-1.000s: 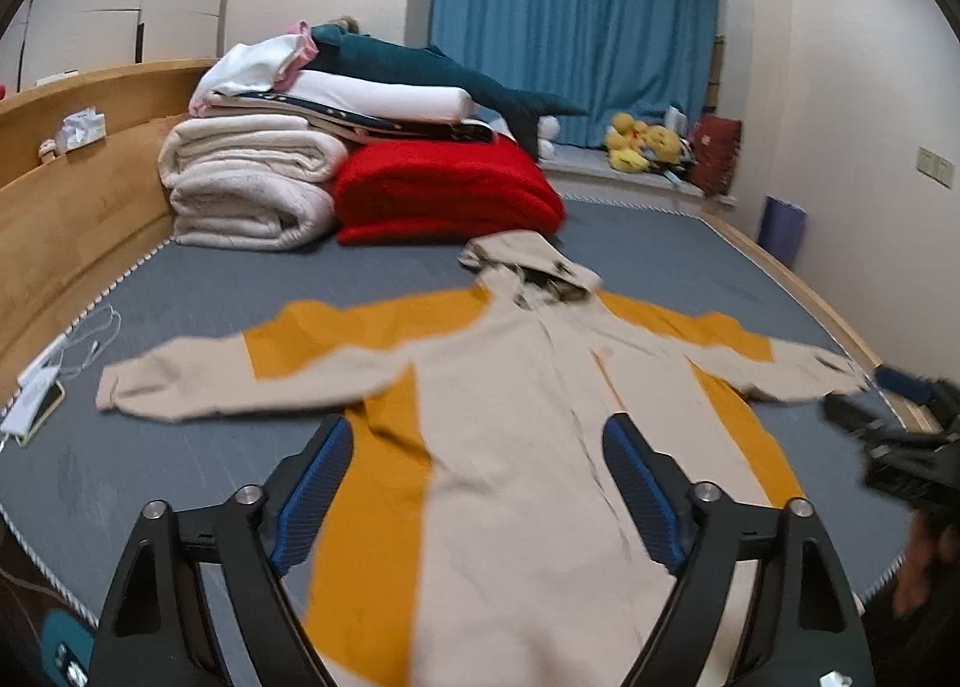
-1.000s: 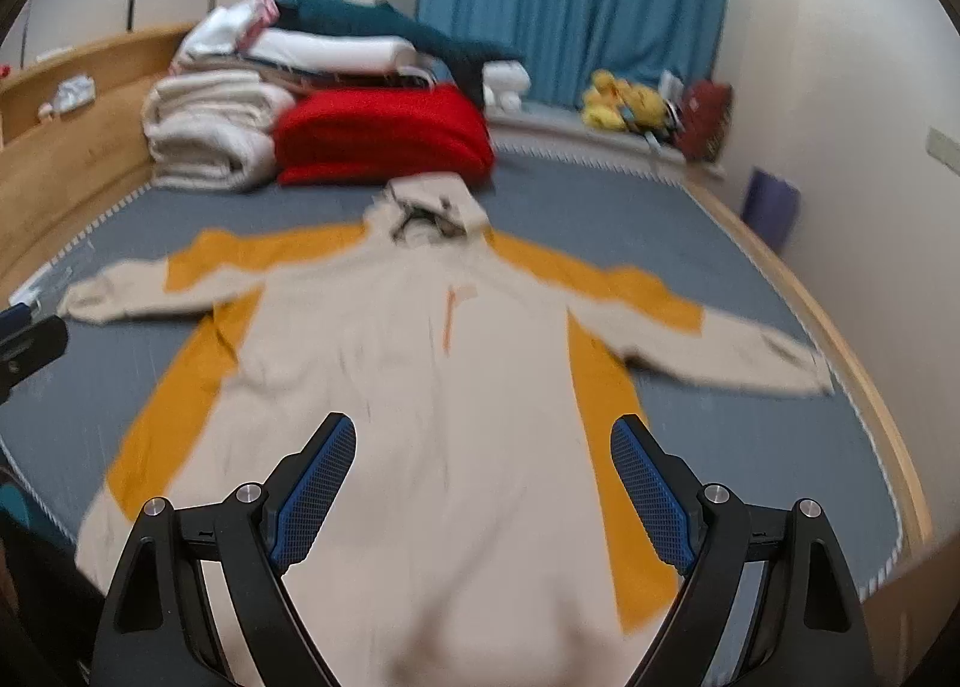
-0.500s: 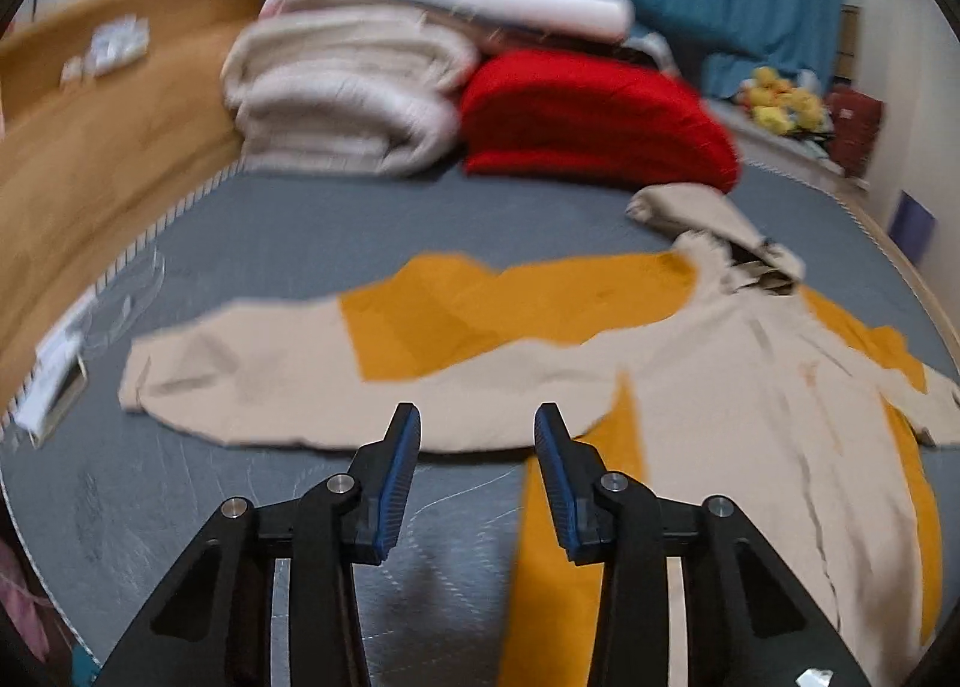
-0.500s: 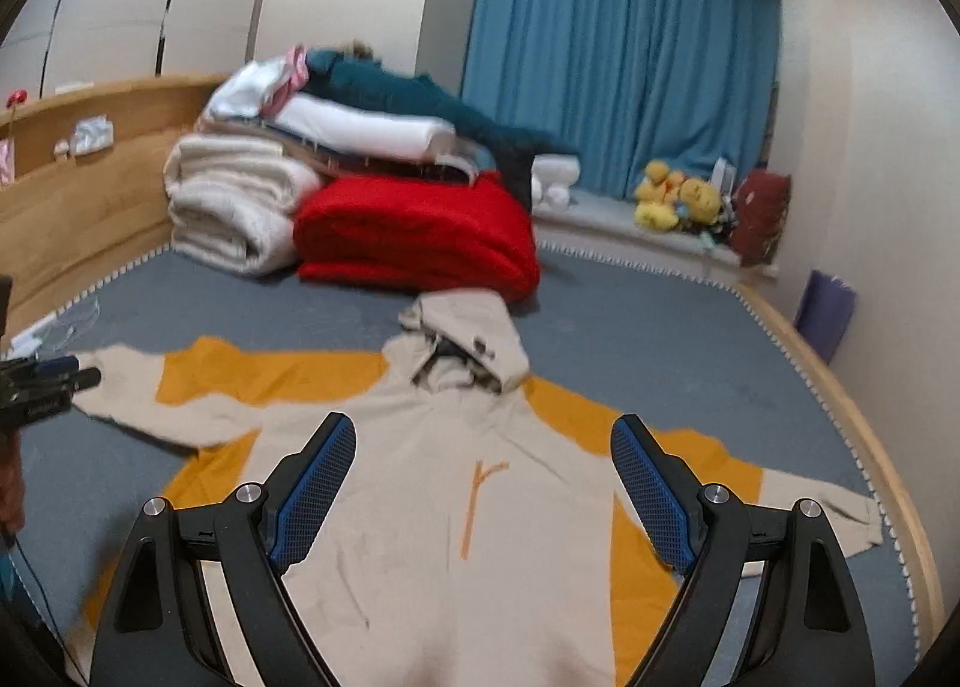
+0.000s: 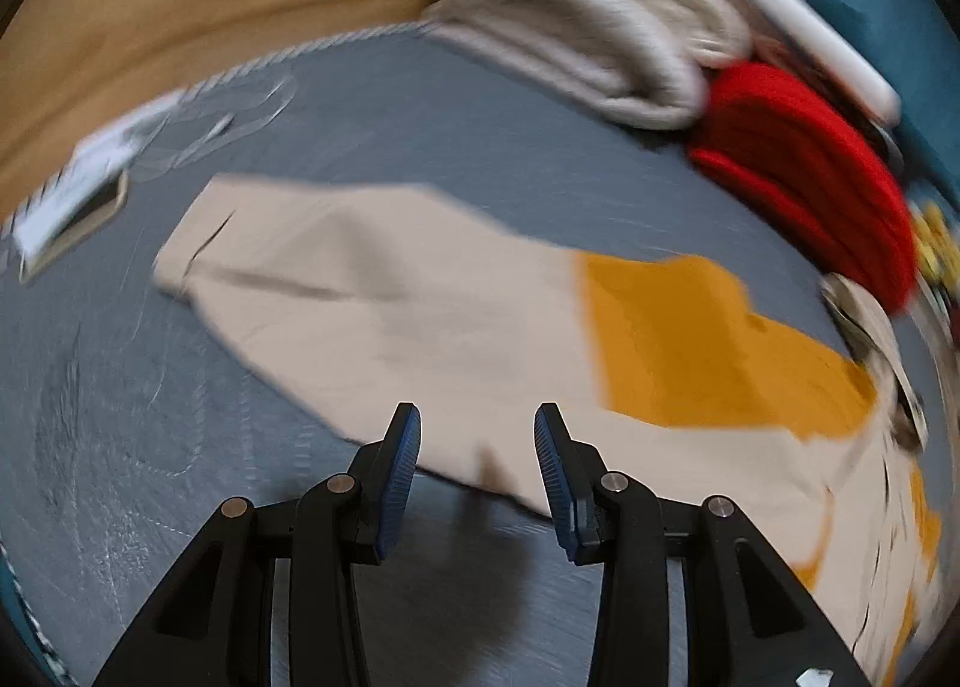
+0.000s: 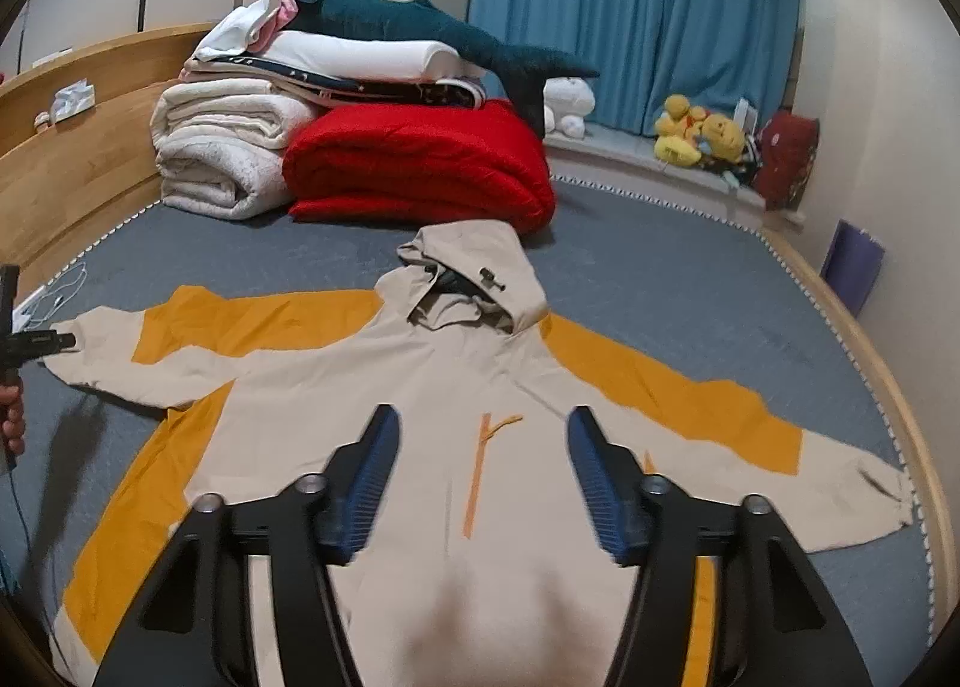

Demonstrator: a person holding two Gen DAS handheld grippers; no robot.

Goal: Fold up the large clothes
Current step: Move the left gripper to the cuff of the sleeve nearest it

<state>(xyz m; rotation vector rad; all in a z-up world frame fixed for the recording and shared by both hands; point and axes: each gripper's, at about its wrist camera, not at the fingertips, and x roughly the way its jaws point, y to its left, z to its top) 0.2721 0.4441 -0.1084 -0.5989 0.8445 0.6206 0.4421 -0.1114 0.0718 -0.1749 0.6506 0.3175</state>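
A beige and orange hooded jacket (image 6: pixel 420 387) lies spread face up on the grey mattress (image 6: pixel 660 297), both sleeves stretched out. My left gripper (image 5: pixel 477 417) hovers over the near edge of the left sleeve (image 5: pixel 372 291), tilted down, jaws partly apart and gripping nothing. In the right wrist view that left gripper (image 6: pixel 36 339) shows at the far left, beside the sleeve cuff (image 6: pixel 90 351), held by a hand (image 6: pixel 12 423). My right gripper (image 6: pixel 483 423) hangs above the jacket's chest; its jaws are closing with nothing between them.
Folded cream blankets (image 6: pixel 222 159), a red quilt (image 6: pixel 420 165) and a shark plush (image 6: pixel 420 27) are stacked at the head of the bed. A wooden frame (image 6: pixel 90 147) runs along the left. A phone and cable (image 5: pixel 72 207) lie near the left cuff.
My left gripper swung left and down from the jacket's body to the left sleeve, and its jaws narrowed. The right gripper's jaws have narrowed, and it now looks further up the jacket.
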